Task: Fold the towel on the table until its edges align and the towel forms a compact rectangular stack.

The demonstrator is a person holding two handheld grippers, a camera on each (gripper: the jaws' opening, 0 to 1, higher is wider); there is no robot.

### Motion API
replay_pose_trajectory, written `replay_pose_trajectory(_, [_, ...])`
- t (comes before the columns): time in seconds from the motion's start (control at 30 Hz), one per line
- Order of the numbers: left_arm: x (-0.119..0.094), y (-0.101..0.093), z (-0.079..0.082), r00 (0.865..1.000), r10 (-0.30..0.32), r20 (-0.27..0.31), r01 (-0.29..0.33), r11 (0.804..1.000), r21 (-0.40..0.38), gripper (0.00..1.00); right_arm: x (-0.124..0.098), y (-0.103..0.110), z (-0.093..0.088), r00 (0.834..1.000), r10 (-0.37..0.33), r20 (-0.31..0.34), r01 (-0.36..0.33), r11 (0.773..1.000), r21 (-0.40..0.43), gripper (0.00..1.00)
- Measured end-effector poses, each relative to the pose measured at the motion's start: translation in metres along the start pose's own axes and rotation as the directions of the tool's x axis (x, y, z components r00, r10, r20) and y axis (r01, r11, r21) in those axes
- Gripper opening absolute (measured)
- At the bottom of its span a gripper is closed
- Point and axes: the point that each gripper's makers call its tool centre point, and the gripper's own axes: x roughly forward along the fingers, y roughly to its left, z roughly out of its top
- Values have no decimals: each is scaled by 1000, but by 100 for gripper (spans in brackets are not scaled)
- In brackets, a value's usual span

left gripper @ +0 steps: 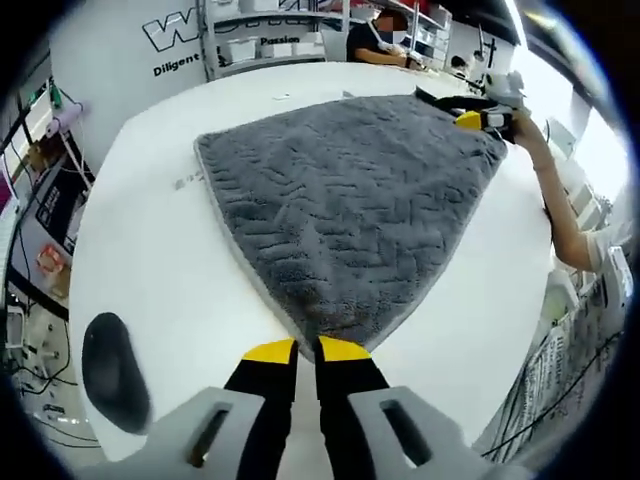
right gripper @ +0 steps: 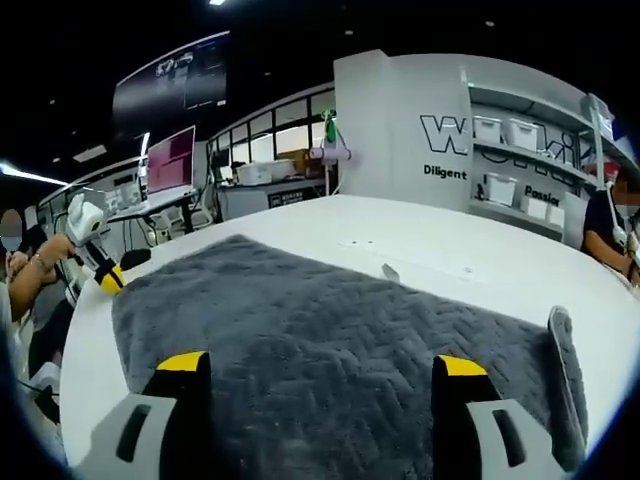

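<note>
Table (left gripper: 150, 250): white and round-edged; a dark oval object (left gripper: 113, 368) lies on it at 8 o'clock in the left gripper view.
Towel (left gripper: 350, 210): grey, herringbone pile, spread flat on the table; one corner points at 6 o'clock toward the left gripper; its body runs away toward 12 o'clock.
Left gripper (left gripper: 307, 352): jaws pressed nearly together on the towel's near corner; it looks pinched.
Right gripper (right gripper: 312, 365): jaws spread wide over the towel at its opposite corner; likely fold carries corner to corner.

My left gripper (left gripper: 307, 350) has its jaws pinched together; my right gripper (right gripper: 320, 365) holds its jaws spread wide.
</note>
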Motion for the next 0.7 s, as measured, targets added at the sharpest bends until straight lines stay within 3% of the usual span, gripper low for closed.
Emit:
replay_pose_trajectory(0.23, [-1, 4, 1, 1000, 5, 3, -5, 1000, 2, 9, 0, 0, 0, 1000, 2, -1, -2, 1000, -1, 95])
replay_pose_trajectory(0.4, [-11, -4, 27, 987, -46, 154, 51, 998, -34, 9, 0, 0, -1, 1000, 2, -3, -2, 1000, -2, 95])
replay_pose_trajectory(0.53, [-27, -7, 50, 951, -87, 297, 116, 990, -80, 10, 1, 1, -2, 1000, 6, -6, -6, 1000, -2, 95])
replay_pose_trajectory(0.7, [-46, -5, 78, 899, -71, 432, 107, 992, -60, 14, 2, 0, -4, 1000, 4, -12, -4, 1000, -1, 95])
